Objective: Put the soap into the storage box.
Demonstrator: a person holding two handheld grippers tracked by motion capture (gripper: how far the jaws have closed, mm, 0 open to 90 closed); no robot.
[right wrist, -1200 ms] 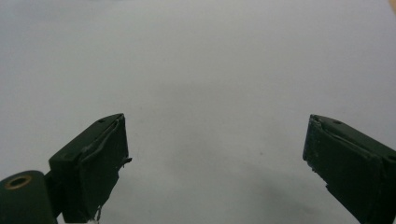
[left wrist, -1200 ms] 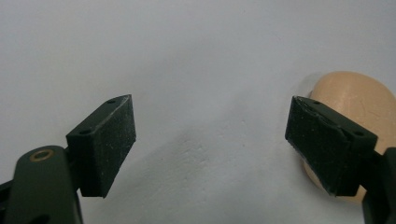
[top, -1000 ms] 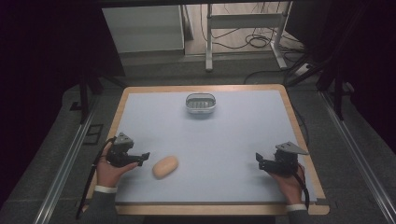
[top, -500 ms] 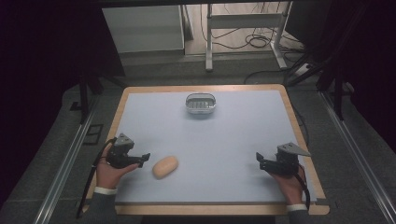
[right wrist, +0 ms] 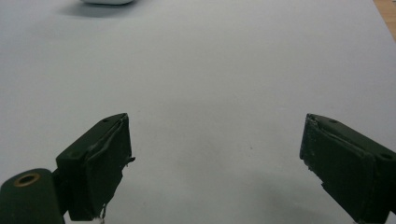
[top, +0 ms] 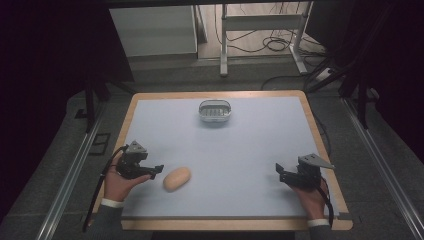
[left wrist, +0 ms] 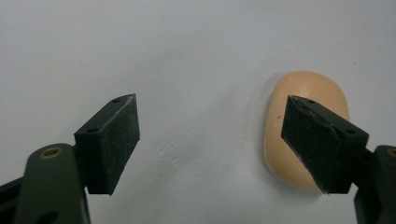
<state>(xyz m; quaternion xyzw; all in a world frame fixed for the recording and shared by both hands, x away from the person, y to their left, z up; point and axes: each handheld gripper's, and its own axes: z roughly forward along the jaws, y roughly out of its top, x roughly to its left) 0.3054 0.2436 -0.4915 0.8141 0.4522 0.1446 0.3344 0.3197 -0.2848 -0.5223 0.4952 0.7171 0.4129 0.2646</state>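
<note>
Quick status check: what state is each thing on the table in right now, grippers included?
Left gripper: open, jaws have just been closing a little, nothing between them, bread roll just beyond.
Right gripper: open, nothing between the jaws, over bare mat.
Bread roll: lying on the mat, unheld.
Metal basket: upright at the far side; contents unclear.

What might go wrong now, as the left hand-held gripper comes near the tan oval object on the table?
1. The left hand-held gripper has just been narrowing with nothing between its pads. The tan oval object lies partly behind one pad, off centre, so that pad may push it away.
2. The object looks rounded and smooth, so it may slip or roll when squeezed.
</note>
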